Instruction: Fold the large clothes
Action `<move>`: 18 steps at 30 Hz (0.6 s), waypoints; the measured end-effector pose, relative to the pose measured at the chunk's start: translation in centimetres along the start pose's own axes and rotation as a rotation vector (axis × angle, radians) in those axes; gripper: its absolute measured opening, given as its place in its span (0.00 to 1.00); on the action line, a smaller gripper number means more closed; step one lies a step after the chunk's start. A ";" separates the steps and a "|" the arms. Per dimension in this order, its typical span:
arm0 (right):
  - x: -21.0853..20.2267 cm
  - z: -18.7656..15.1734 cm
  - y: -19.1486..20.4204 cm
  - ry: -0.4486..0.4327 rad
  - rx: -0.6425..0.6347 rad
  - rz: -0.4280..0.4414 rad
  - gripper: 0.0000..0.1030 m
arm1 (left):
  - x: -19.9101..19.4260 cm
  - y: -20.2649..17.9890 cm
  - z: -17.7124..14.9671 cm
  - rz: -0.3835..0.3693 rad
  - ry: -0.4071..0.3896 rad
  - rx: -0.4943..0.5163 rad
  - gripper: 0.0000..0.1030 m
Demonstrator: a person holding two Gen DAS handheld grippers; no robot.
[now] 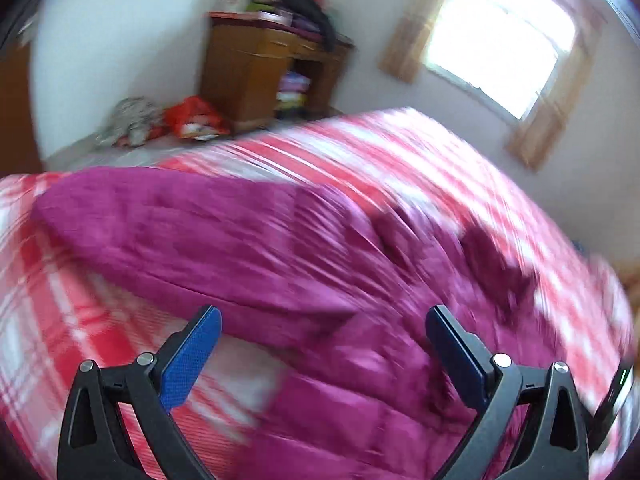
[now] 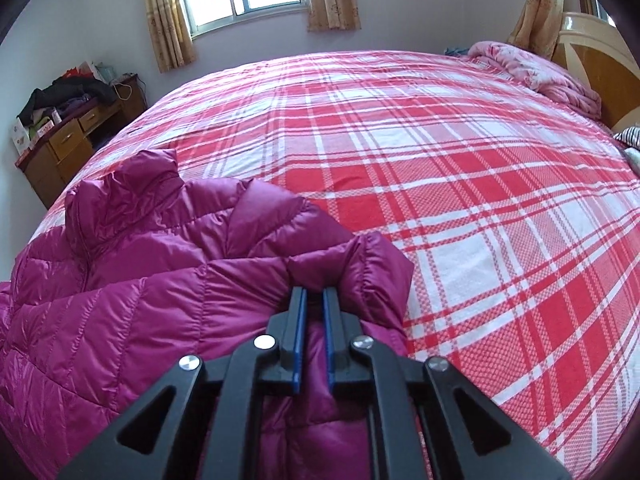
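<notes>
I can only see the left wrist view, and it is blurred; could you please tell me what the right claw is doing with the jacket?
Observer: The right claw is closed on a fold of the sleeve of the jacket, just beside the cuff.
Operator: Thank you; which way does the collar lie?
Observer: The collar stands up at the far end of the jacket, toward the desk side of the bed.
Operator: Is anything else lying on the bed?
Observer: A pink quilt is bunched up by the headboard, well away from the jacket.
</notes>
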State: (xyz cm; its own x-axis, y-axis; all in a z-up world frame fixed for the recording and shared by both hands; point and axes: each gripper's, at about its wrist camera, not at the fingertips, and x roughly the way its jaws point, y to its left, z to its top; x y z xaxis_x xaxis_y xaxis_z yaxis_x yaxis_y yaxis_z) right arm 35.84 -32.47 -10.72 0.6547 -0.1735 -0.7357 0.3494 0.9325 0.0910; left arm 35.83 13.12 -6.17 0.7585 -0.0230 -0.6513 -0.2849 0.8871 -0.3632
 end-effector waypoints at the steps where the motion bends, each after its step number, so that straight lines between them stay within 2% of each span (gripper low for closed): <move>1: -0.3 0.1 0.4 -0.006 -0.019 0.001 0.26 | -0.9 2.6 1.3 0.033 -0.039 -0.068 0.99; 2: -0.8 0.3 0.8 -0.016 -0.034 0.002 0.49 | -1.4 4.5 2.2 0.082 -0.063 -0.112 0.99; 3: -1.8 0.3 1.3 -0.049 -0.048 0.016 0.62 | -1.8 5.9 2.8 0.132 -0.078 -0.141 0.99; 4: -3.3 0.2 1.7 -0.099 -0.049 0.037 0.79 | -2.0 7.7 3.7 0.199 -0.090 -0.169 0.99; 5: -4.8 -0.1 2.2 -0.144 -0.049 0.058 0.83 | -1.9 9.3 4.4 0.256 -0.093 -0.190 0.99; 7: -7.4 -0.6 3.4 -0.172 -0.064 0.103 0.84 | -1.4 12.1 5.3 0.339 -0.079 -0.213 0.99; 10: -9.8 -2.0 5.5 -0.168 -0.104 0.192 0.84 | -0.1 14.6 5.7 0.446 -0.051 -0.232 0.99; 13: -10.6 -3.8 7.9 -0.194 -0.203 0.200 0.85 | 0.8 16.3 5.7 0.505 -0.048 -0.269 0.99; 16: -8.9 -5.5 9.3 -0.161 -0.286 0.178 0.85 | 1.9 16.8 5.7 0.508 -0.044 -0.309 0.99; 18: -7.2 -6.2 8.9 -0.105 -0.274 0.166 0.85 | 2.5 17.4 5.9 0.501 -0.023 -0.336 0.99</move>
State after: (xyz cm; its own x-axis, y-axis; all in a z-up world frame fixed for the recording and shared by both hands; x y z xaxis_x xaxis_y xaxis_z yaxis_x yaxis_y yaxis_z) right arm 30.06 -20.94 -8.81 0.7582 -0.0308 -0.6513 0.0483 0.9988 0.0091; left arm 36.26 31.20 -10.17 0.4954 0.3740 -0.7840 -0.7778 0.5929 -0.2087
